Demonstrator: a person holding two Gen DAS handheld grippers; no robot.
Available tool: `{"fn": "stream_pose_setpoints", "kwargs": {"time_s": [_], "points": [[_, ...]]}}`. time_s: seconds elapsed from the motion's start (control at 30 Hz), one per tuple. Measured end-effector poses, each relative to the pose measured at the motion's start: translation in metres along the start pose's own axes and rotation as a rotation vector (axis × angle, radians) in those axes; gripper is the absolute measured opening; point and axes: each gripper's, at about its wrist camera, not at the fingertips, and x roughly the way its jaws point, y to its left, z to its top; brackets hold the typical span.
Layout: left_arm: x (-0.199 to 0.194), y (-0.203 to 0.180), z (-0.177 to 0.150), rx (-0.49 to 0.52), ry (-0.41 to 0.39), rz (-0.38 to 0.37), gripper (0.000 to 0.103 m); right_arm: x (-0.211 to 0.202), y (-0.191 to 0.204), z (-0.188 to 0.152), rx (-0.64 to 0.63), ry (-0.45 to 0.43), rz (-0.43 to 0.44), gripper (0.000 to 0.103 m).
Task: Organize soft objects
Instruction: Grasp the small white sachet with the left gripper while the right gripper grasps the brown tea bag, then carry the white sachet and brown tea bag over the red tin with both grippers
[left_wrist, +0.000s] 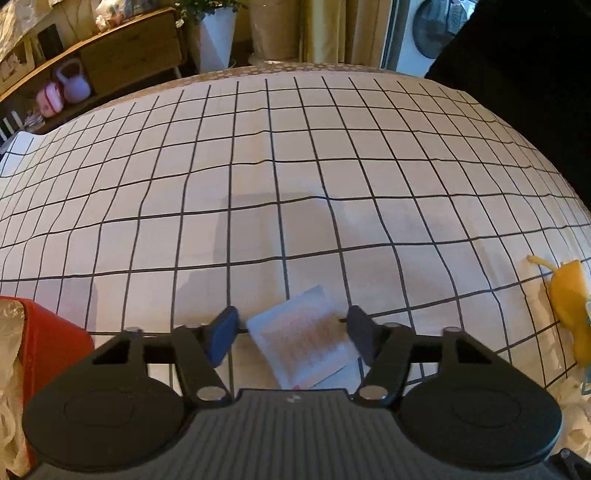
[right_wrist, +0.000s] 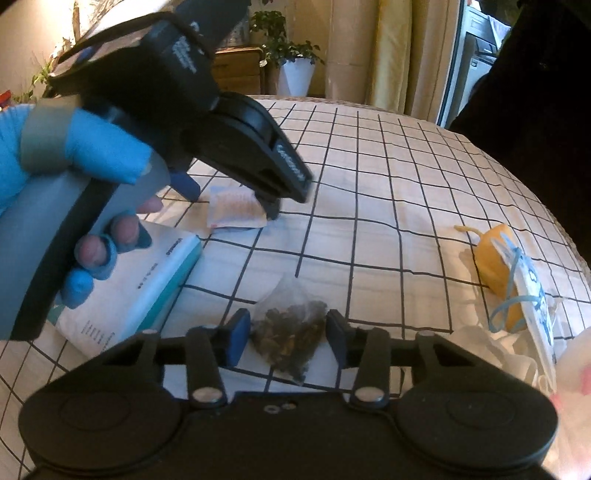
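Note:
A flat white sachet with red print (left_wrist: 303, 338) lies on the checked tablecloth (left_wrist: 258, 184). My left gripper (left_wrist: 293, 334) is open, its pads on either side of the sachet, low over the cloth. It also shows in the right wrist view (right_wrist: 231, 199), held by a blue-gloved hand over the same sachet (right_wrist: 234, 208). My right gripper (right_wrist: 284, 334) is open around a clear pyramid tea bag with dark leaves (right_wrist: 288, 334) that rests on the cloth. I cannot tell if the pads touch it.
A yellow soft item (right_wrist: 495, 258) with a blue-strapped white face mask (right_wrist: 532, 295) lies at the right. A white and teal box (right_wrist: 147, 284) lies at the left. A red container (left_wrist: 48, 339) stands at the left edge. Shelves and plant pots (left_wrist: 218, 37) stand beyond the table.

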Motion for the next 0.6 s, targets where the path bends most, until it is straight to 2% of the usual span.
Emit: {"fn": "stream_pose_setpoints", "kwargs": {"time_s": [0.03,0.13,0.2,0.23,0.3,0.33,0.6], "points": [[-0.003,0.002,0.0,-0.005,-0.001,0.0,0.055,-0.001,-0.001,-0.001,0.003,0.0,-0.005,0.034],[-0.005,0.012,0.002,-0.027,0.0,-0.01,0.049,-0.004,-0.008,-0.002,0.028,-0.002,-0.006,0.025],[-0.006,0.02,0.004,-0.04,-0.003,-0.018,0.036,-0.007,-0.012,-0.003,0.052,-0.008,-0.002,0.019],[-0.006,0.023,0.005,-0.048,-0.002,-0.027,0.032,-0.008,-0.014,-0.004,0.063,-0.012,-0.002,0.018],[-0.005,0.029,0.005,-0.07,0.005,-0.05,0.029,-0.012,-0.018,-0.004,0.084,-0.018,-0.008,0.017],[-0.005,0.031,0.004,-0.073,0.005,-0.053,0.023,-0.014,-0.02,-0.004,0.092,-0.022,-0.009,0.017],[-0.015,0.041,0.001,-0.073,-0.009,-0.096,0.01,-0.026,-0.029,-0.004,0.127,-0.047,-0.017,0.017]]}}
